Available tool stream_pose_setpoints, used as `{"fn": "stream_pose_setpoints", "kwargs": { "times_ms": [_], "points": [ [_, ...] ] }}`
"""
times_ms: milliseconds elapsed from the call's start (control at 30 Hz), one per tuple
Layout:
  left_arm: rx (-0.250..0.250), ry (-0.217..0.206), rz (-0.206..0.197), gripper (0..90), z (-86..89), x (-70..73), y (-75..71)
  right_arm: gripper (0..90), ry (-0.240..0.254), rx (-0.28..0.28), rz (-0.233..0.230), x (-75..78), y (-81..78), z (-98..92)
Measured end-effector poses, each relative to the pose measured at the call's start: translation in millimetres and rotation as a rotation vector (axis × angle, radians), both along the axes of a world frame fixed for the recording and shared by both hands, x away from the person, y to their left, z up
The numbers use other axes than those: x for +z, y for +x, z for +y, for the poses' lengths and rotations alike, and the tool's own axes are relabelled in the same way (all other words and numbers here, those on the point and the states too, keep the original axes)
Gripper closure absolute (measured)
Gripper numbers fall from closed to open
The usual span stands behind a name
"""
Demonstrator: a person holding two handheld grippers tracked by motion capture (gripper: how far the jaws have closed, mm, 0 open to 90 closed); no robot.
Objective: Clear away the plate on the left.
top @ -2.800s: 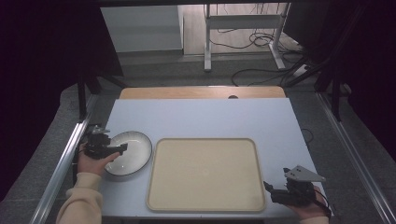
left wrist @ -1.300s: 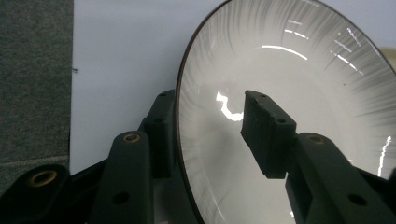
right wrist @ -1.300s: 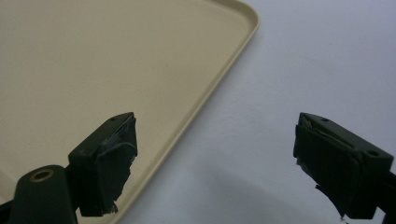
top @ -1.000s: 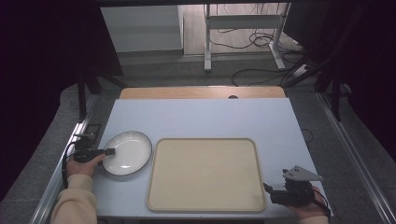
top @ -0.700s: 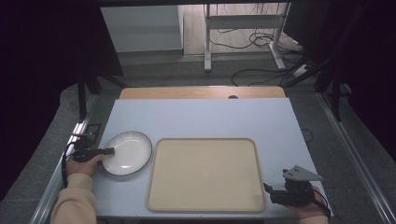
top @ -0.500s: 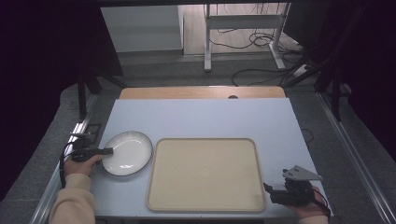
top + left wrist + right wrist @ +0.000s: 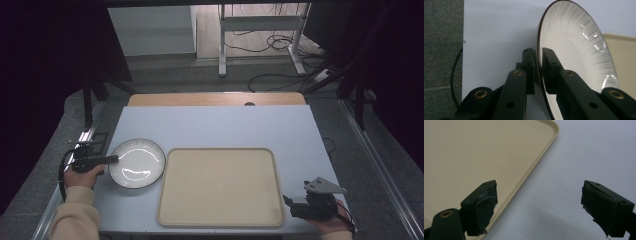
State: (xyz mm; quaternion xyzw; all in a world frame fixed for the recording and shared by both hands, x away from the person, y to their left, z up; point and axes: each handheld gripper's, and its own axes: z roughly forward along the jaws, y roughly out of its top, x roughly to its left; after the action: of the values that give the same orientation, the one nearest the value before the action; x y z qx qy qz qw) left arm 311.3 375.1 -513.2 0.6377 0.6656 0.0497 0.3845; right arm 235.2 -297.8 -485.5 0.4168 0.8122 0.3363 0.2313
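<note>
Your pale blue tabletop (image 7: 215, 125) stands on grey floor with trailing cables (image 7: 280, 75). Your left gripper (image 7: 537, 53) pinches the white dark-rimmed round plate's (image 7: 137, 162) edge beside the beige rectangular tray (image 7: 220, 185); your right gripper (image 7: 537, 207) gapes empty over the tray's corner.

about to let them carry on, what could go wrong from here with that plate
1. The left hand-held gripper pinches only the thin rim of the plate, so the plate could tip or slip out if lifted.
2. The plate sits right beside the tray; moving it across could knock the tray's raised edge.
3. The right hand-held gripper hangs open over the tray's edge and could nudge it.
</note>
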Motion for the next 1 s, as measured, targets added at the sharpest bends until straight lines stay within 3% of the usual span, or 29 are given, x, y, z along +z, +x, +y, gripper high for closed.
{"fn": "stream_pose_setpoints", "kwargs": {
  "times_ms": [433, 733, 1000],
  "points": [
    [-0.001, 0.027, -0.051, 84.2, -3.8, 9.0, -2.0, 13.9, 0.000, -0.011, -0.006, 0.5, 0.1, -1.4],
    [0.007, 0.015, -0.075, 84.2, -3.9, 12.4, -4.0, 13.9, 0.000, -0.017, -0.007, 0.5, 0.1, -2.0],
    [0.009, 0.033, -0.121, 83.0, -8.0, 22.9, -6.0, 13.9, -0.002, -0.021, -0.007, 0.6, 0.1, -2.4]
  ]
}}
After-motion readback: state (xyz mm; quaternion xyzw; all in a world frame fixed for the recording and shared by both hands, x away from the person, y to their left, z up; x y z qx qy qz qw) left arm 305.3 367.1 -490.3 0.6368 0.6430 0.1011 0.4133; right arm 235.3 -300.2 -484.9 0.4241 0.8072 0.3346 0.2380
